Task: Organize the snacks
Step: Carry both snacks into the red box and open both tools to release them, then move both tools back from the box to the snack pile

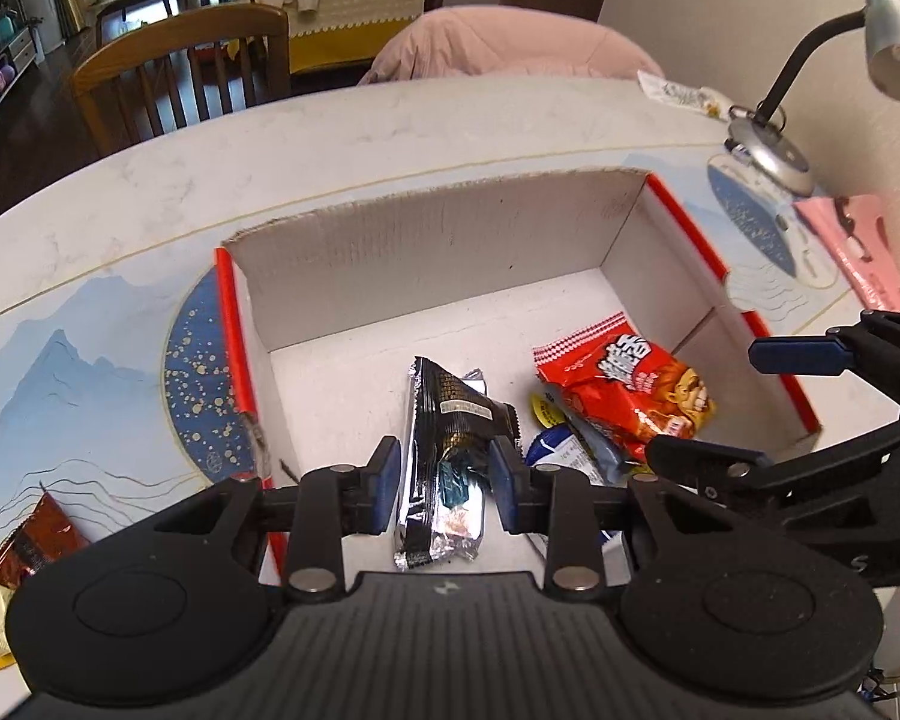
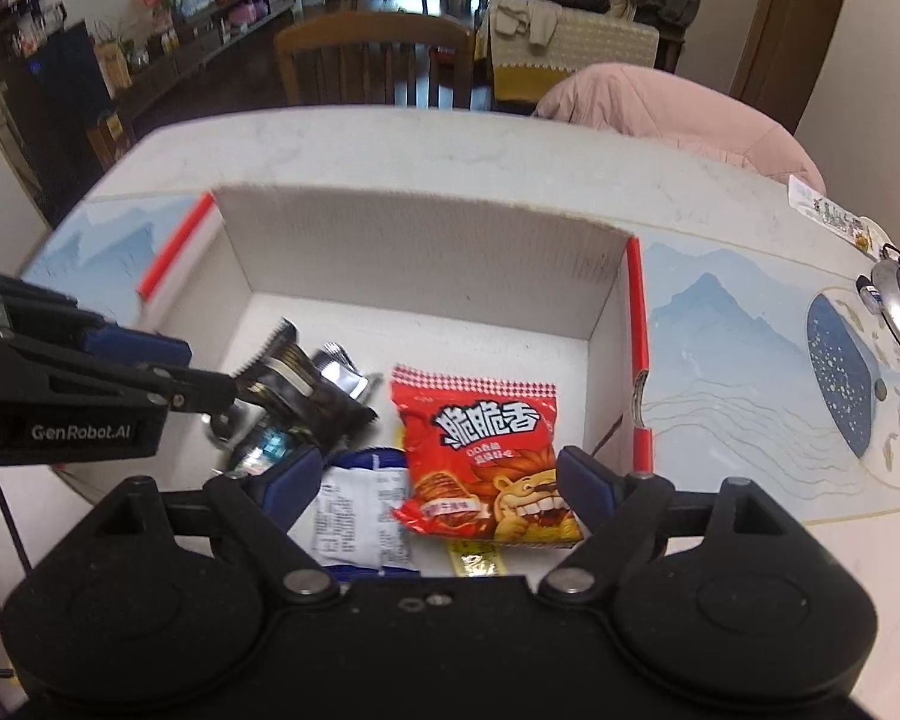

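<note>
Black foil with silver crimped ends marks the long snack packet [image 1: 444, 462] lying on the floor of the open white cardboard box with red edges [image 1: 450, 240]. Its long axis runs near to far, the far end tipped slightly left. The left tool [image 1: 444, 489] straddles it with a blue pad on either side; whether the pads actually press the wrapper cannot be told, as slim gaps seem to show. In the right wrist view the same packet is partly covered by that tool's arm and blurred.

To the right lies a red crinkled snack bag with a cartoon lion [image 2: 486, 456], its top pointing far. It partly covers a blue-and-white printed pouch [image 2: 360, 516] and a yellow wrapper [image 2: 477, 564], both cut off by the tool body. The right tool [image 2: 438, 495] hangs above them, spread wide and holding nothing.

On the painted surface [image 1: 90, 360], a brown packet [image 1: 30, 546] sits at the near left.
</note>
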`<state>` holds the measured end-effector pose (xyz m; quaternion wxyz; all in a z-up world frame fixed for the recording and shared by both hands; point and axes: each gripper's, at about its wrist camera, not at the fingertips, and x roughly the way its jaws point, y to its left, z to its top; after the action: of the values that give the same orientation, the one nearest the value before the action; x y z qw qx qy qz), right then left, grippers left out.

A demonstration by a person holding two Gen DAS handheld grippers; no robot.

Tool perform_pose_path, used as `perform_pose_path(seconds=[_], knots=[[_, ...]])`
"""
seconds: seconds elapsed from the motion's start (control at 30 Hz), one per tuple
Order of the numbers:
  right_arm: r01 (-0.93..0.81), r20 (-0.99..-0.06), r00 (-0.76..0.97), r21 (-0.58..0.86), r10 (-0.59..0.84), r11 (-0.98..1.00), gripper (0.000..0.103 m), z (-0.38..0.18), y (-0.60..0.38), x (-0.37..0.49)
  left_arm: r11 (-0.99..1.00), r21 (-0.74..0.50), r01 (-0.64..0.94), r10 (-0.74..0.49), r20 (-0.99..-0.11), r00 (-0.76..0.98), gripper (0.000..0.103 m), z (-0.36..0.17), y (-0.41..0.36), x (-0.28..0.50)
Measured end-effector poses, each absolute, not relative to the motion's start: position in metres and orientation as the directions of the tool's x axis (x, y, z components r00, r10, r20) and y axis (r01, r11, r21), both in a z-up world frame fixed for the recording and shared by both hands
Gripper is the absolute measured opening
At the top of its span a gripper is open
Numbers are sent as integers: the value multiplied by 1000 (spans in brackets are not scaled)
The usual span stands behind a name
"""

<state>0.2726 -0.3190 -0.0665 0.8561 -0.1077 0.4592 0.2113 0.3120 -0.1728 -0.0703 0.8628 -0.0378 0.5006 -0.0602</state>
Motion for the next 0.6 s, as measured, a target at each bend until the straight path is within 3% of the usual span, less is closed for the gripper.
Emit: perform_pose_path(seconds=[0.43, 0.5, 0.6], knots=[[-444, -746, 551, 119, 375, 888, 88, -20, -305, 224, 979, -179, 101, -204, -770, 605, 32, -22, -137, 254], [-448, -733, 555, 135, 393, 884, 88, -15, -299, 216, 980, -177, 94, -197, -755, 625, 46, -16, -128, 243], [-455, -717, 563, 147, 412, 878, 89, -10, -287, 204, 980, -179, 89, -193, -727, 660, 54, -8, -114, 226]])
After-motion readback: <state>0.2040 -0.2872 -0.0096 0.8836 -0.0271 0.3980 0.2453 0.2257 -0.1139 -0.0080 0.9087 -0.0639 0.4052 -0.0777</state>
